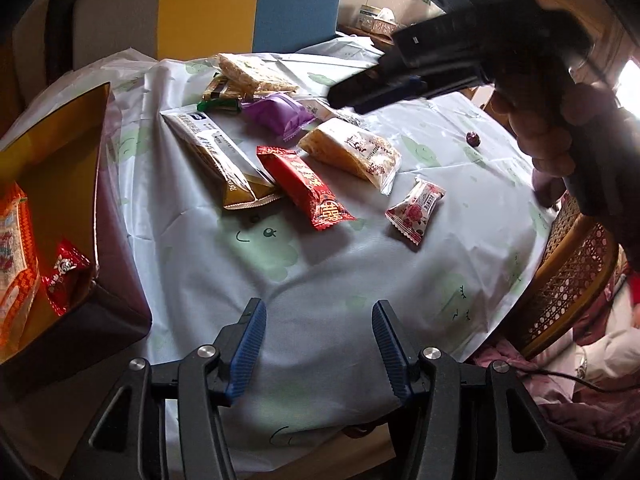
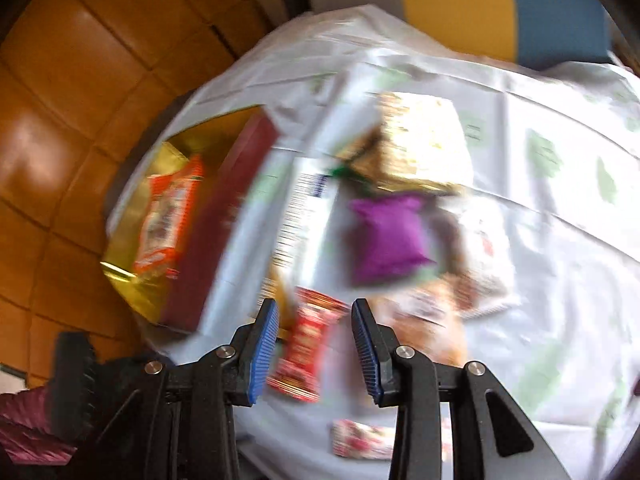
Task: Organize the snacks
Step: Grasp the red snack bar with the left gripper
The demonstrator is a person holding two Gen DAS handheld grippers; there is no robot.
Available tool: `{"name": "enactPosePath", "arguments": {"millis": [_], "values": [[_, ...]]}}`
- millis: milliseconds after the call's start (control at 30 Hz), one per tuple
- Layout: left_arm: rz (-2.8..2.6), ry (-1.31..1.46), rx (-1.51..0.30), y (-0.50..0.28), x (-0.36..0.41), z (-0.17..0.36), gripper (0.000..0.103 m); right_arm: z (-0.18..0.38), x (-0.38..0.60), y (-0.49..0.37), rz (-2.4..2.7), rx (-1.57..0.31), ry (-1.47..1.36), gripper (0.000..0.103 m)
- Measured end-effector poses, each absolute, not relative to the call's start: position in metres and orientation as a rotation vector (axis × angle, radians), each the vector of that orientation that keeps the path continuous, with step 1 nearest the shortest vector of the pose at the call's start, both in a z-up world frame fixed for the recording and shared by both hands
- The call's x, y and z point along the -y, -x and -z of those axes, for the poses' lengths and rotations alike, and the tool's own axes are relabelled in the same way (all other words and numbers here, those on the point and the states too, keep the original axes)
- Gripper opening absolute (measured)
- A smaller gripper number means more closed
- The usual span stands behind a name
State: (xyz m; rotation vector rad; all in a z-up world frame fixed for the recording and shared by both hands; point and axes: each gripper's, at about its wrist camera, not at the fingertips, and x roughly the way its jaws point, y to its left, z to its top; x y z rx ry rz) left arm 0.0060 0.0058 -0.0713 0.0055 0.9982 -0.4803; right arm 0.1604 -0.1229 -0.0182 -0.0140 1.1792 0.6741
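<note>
Loose snack packets lie on the pale tablecloth [image 1: 320, 264]: a red packet [image 1: 306, 188], a purple one [image 1: 278, 114], a yellow cake packet [image 1: 352, 152], a long white and gold packet [image 1: 216, 152] and a pink-white sweet [image 1: 416, 210]. My left gripper [image 1: 319, 308] hangs open over bare cloth, holding nothing. My right gripper [image 1: 348, 98], held by a hand, hovers over the far packets. In its blurred own view the right gripper [image 2: 315, 308] is open, and the red packet [image 2: 308, 344] lies on the table below the gap, untouched.
A box with a gold inside [image 1: 60, 152] stands at the table's left edge, holding an orange packet [image 1: 16, 264] and a small red one [image 1: 64, 276]. A small dark round sweet [image 1: 473, 137] lies far right. A wicker chair [image 1: 572, 280] stands at the right edge.
</note>
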Motion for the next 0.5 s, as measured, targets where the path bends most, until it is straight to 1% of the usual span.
{"name": "enactPosePath", "arguments": {"millis": [100, 233, 300, 400, 500], "values": [[0.469, -0.028, -1.0, -0.006, -0.003, 0.071, 0.056, 0.023, 0.153, -0.165, -0.561, -1.153, 0.026, 0.038], [0.45, -0.04, -0.999, -0.009, -0.003, 0.068, 0.055, 0.037, 0.186, -0.176, -0.462, -1.16, -0.047, 0.038], [0.449, -0.024, -0.995, -0.011, -0.004, 0.065, 0.055, 0.04, 0.19, -0.181, -0.421, -1.177, -0.038, 0.038], [0.451, -0.031, -0.988, -0.012, -0.002, 0.06, 0.052, 0.04, 0.194, -0.185, -0.444, -1.186, -0.069, 0.038], [0.448, -0.032, -0.985, -0.019, 0.003, 0.055, 0.051, 0.038, 0.193, -0.186, -0.465, -1.191, -0.076, 0.041]]}}
